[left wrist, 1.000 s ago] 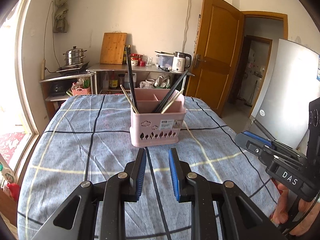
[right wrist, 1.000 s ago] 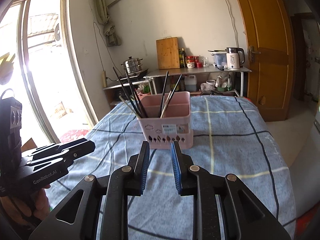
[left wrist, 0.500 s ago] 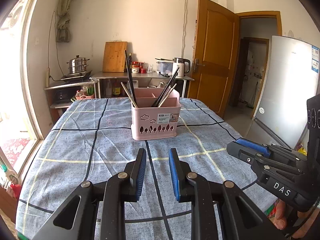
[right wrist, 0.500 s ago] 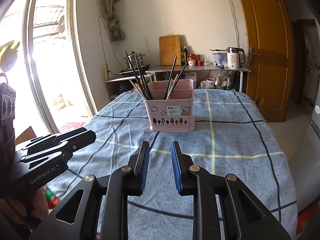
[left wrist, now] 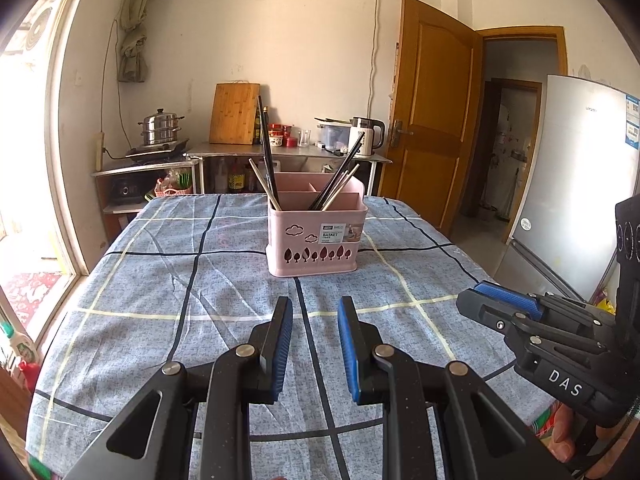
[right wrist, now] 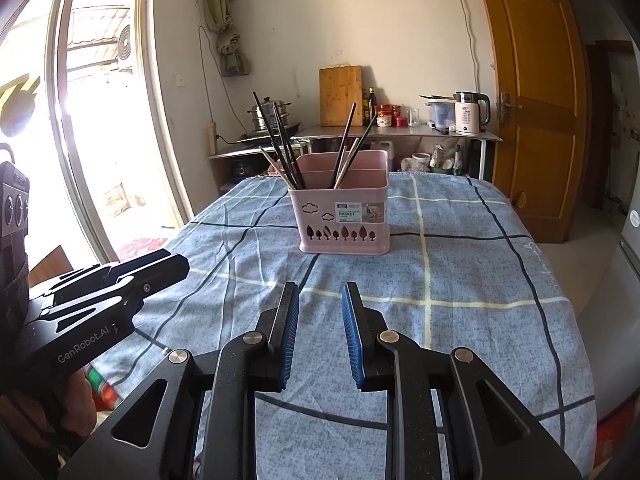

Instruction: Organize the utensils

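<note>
A pink utensil basket (left wrist: 316,232) stands on the blue checked tablecloth (left wrist: 160,280) at mid-table; it also shows in the right wrist view (right wrist: 343,216). Several dark and pale chopsticks (left wrist: 267,160) lean in its left and middle compartments. My left gripper (left wrist: 315,312) is open and empty, held over the near part of the table, well short of the basket. My right gripper (right wrist: 320,300) is also open and empty, beside it to the right. Each gripper shows in the other's view: the right one at the right edge (left wrist: 500,304), the left one at the left edge (right wrist: 160,268).
Shelves with a steel pot (left wrist: 160,128), a cutting board (left wrist: 234,114) and a kettle (left wrist: 366,136) stand behind the table. A wooden door (left wrist: 432,120) and a fridge (left wrist: 576,184) are on the right, a glass door (right wrist: 100,120) on the left.
Both grippers have pulled back and up from the basket, which now looks smaller and farther away. Both stay open and empty.
</note>
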A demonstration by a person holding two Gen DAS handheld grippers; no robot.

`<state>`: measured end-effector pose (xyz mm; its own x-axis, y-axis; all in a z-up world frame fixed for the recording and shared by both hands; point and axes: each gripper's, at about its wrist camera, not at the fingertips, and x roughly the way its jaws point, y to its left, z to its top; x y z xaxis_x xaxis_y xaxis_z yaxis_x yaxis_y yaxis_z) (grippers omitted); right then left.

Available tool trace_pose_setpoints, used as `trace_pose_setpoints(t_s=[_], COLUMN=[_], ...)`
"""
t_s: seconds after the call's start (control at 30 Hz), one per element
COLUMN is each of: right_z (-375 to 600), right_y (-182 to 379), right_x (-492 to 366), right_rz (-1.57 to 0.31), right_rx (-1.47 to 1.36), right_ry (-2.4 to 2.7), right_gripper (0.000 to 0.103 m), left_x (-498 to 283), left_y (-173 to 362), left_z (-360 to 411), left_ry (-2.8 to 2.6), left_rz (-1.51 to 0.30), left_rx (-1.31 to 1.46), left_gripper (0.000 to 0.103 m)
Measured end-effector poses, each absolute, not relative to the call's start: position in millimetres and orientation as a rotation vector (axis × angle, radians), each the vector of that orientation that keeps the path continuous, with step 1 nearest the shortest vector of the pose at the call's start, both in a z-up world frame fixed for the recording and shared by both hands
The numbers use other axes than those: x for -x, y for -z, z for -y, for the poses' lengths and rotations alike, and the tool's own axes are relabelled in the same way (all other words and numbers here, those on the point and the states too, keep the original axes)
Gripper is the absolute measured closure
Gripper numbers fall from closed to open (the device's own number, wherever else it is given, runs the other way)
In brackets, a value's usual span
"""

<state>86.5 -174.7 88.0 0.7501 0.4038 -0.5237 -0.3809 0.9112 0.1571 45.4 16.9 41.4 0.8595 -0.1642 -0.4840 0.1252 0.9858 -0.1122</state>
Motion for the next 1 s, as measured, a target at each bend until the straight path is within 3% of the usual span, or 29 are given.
trace_pose_setpoints(t_s=[1.0], right_z=[174.6], right_y=[-92.6], right_x=[-84.4], right_rz=[-0.568], right_rx=[-0.027], right_ry=[-0.410], right_gripper=[0.080], left_x=[-42.5], left_y=[-39.4], left_z=[-17.3], left_ry=[0.145], left_rz=[-0.499], left_rx=[0.079], left_gripper=[0.080])
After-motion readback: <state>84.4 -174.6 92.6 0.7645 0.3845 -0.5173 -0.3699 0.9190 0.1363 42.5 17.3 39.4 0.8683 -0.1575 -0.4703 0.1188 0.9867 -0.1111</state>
